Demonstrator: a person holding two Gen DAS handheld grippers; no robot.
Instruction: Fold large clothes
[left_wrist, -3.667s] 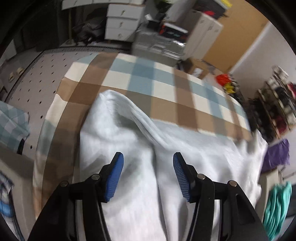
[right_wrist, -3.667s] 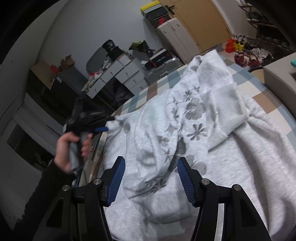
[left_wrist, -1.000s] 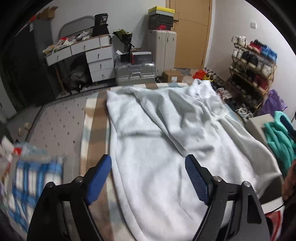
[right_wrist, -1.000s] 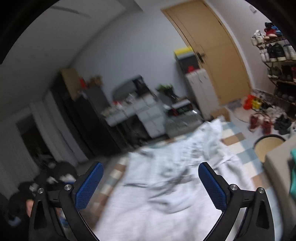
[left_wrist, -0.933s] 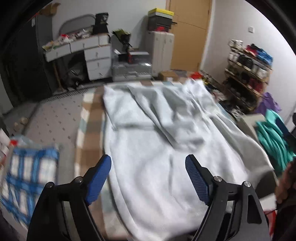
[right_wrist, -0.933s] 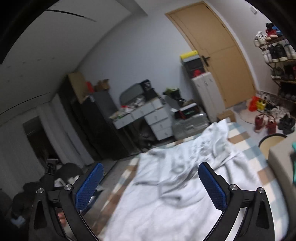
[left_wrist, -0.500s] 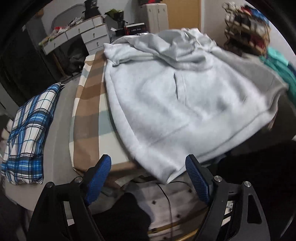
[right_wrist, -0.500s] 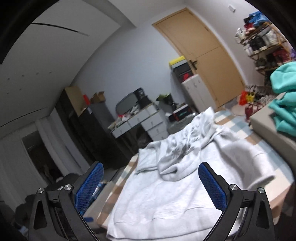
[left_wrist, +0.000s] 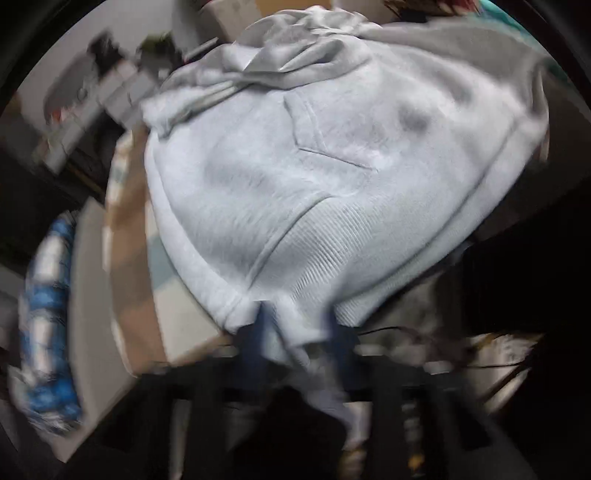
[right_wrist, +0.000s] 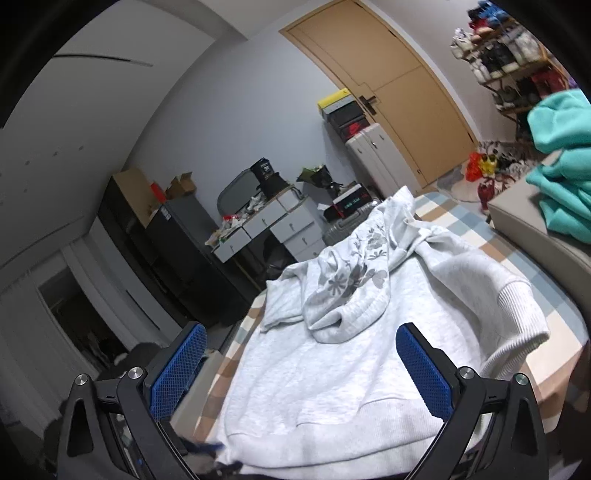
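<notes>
A light grey hoodie (left_wrist: 332, 177) with a front pocket lies on the checked bed cover (left_wrist: 129, 229), its ribbed hem at the near edge. In the blurred left wrist view my left gripper (left_wrist: 299, 332) is shut on the hoodie's hem near its left corner. In the right wrist view the hoodie (right_wrist: 332, 362) is spread on the bed with a flower-printed sleeve bunched on top (right_wrist: 354, 273). My right gripper (right_wrist: 299, 373) is open wide and empty above the near hem.
A blue plaid cloth (left_wrist: 51, 332) lies left of the bed. A teal garment (right_wrist: 561, 162) sits on a grey stool at the right. White drawers (right_wrist: 273, 229), a suitcase, a shoe rack (right_wrist: 506, 62) and a door stand beyond the bed.
My left gripper has dropped to the bed's near edge and closed on the hoodie's hem. My right gripper has stayed open and moved closer above the hem.
</notes>
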